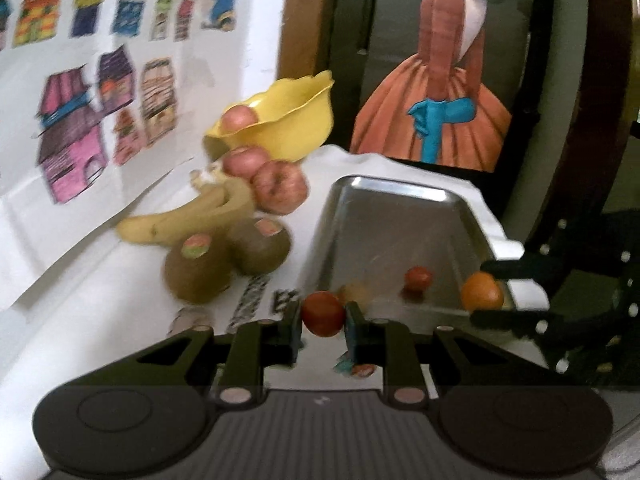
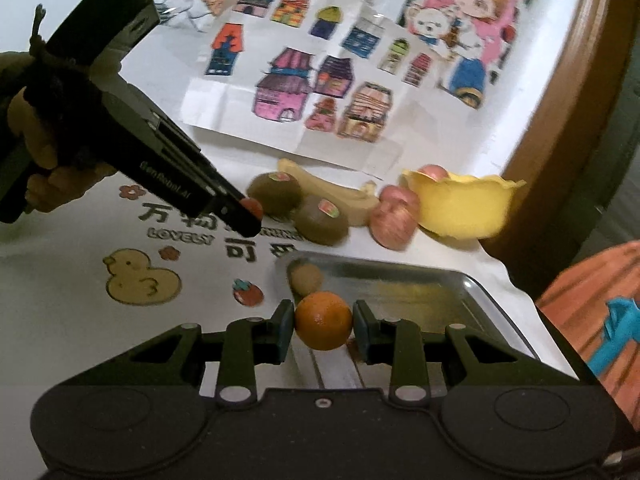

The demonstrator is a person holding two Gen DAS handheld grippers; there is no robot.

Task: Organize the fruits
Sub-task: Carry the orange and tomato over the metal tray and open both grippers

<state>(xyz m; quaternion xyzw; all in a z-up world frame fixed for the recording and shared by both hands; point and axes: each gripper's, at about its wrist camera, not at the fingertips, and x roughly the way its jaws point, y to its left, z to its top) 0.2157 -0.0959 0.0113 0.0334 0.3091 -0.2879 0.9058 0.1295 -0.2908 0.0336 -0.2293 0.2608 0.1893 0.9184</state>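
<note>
Motion blurs the apples at upper centre as our left tongs (image 1: 323,316) clamp a small red fruit (image 1: 323,313) and our right tongs (image 2: 323,322) clamp an orange (image 2: 323,320) over the steel tray (image 2: 496,300).

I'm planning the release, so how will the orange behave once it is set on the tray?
The orange looks round and smooth, so it will probably roll on the shiny metal tray. It seems firm: the right tongs pinch it without visible denting. The tray's raised rim should stop it.
</note>
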